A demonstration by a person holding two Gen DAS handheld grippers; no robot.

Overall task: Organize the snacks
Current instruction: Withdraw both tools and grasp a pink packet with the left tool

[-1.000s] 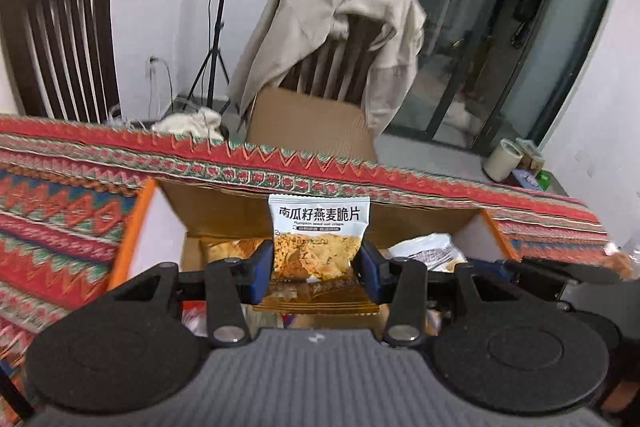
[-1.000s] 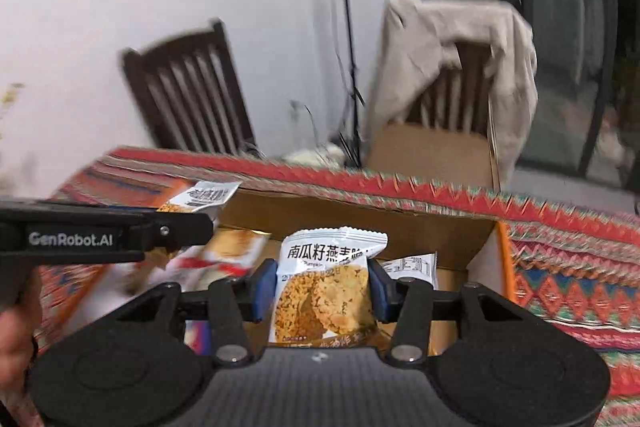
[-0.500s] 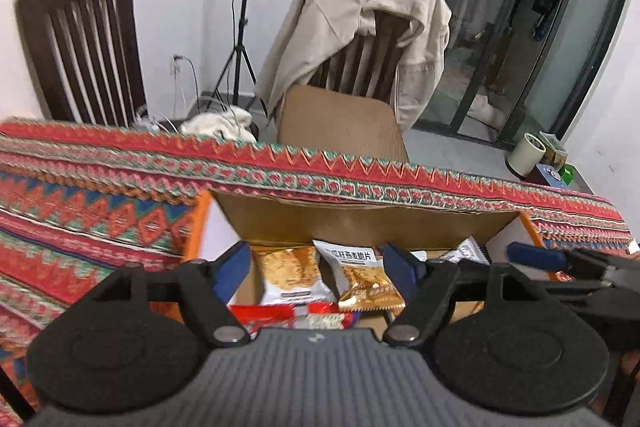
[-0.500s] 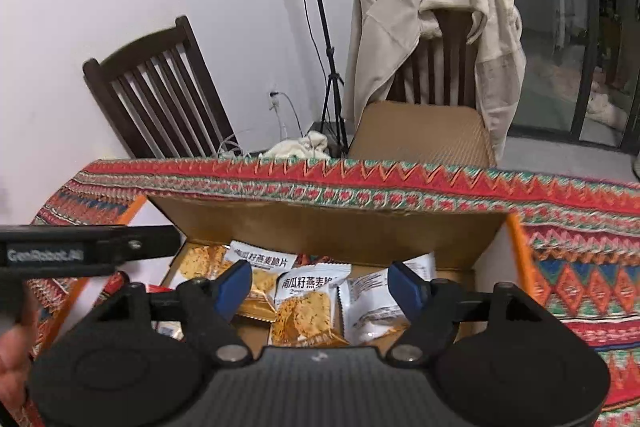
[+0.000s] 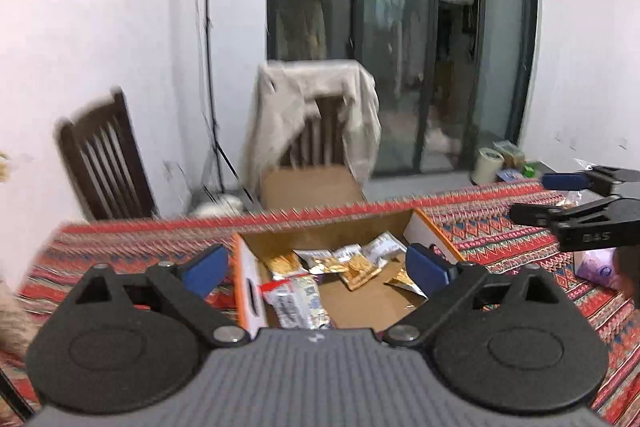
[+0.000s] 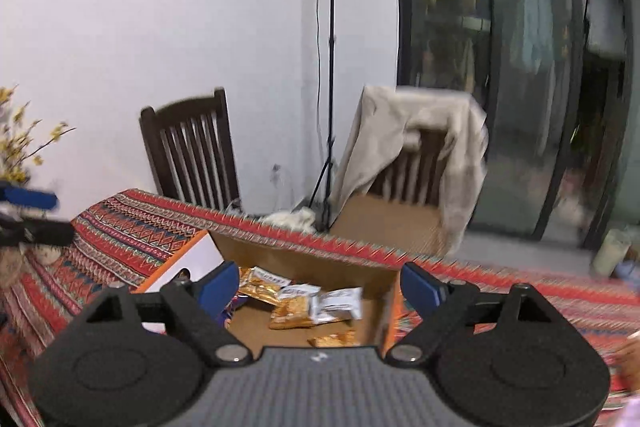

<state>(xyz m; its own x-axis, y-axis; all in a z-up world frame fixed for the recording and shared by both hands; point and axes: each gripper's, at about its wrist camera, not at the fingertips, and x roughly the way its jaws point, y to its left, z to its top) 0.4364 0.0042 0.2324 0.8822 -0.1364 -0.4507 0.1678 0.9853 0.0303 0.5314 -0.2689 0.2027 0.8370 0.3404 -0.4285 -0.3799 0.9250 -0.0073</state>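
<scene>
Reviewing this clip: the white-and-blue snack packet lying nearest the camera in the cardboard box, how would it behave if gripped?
The white-and-blue packet looks like thin crinkled film, so probably floppy and light. Its glossy wrapper may slip. It lies flat in the cardboard box, so rolling seems unlikely.

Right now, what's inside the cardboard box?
Inside the cardboard box lie several snack packets: orange-and-white cracker packets near the back wall and a white wrapped bar at the front. The left gripper's body hides the box's near end.

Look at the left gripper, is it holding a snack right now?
No, the left gripper is wide open and holds nothing; the snack packets lie in the cardboard box.
</scene>
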